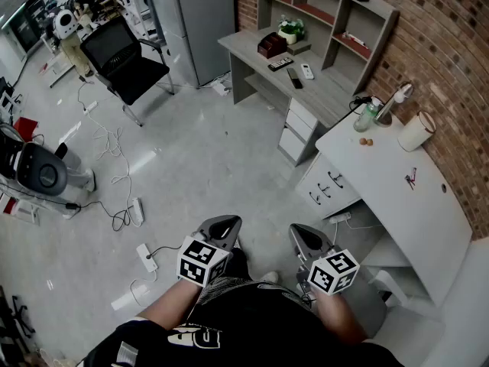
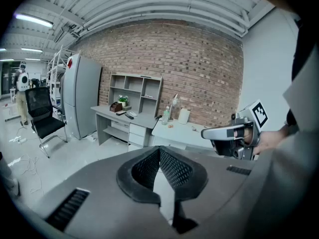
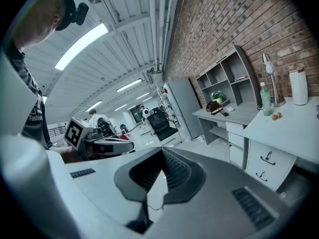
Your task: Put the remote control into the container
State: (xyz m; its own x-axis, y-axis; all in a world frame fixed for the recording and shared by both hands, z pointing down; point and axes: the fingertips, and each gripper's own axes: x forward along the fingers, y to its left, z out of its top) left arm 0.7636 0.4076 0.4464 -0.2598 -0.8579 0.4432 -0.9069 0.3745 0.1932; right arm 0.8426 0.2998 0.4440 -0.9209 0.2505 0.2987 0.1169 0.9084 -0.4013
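Both grippers sit close to the person's body at the bottom centre of the head view, well apart from anything the task concerns. The left gripper (image 1: 222,224) has its jaws drawn together with nothing between them, and the right gripper (image 1: 302,234) is likewise closed and empty. The remote control (image 1: 280,64), a dark bar, lies on the grey counter (image 1: 248,48) in the upper middle of the frame. It is just beside the dark brown container (image 1: 272,45) and near a second dark remote (image 1: 296,79) and a white remote (image 1: 306,71).

The step in hand appears to be the approach. To do it well, the person would close the distance to the counter first and spread one gripper's jaws before reaching. The jaws should come across the remote's narrow width, and the remote should clear the container's wall before being lowered.

Which remote is meant cannot be told. The container's inside is not visible from here, so its free room is unknown. Both gripper views show that counter only small and far off.
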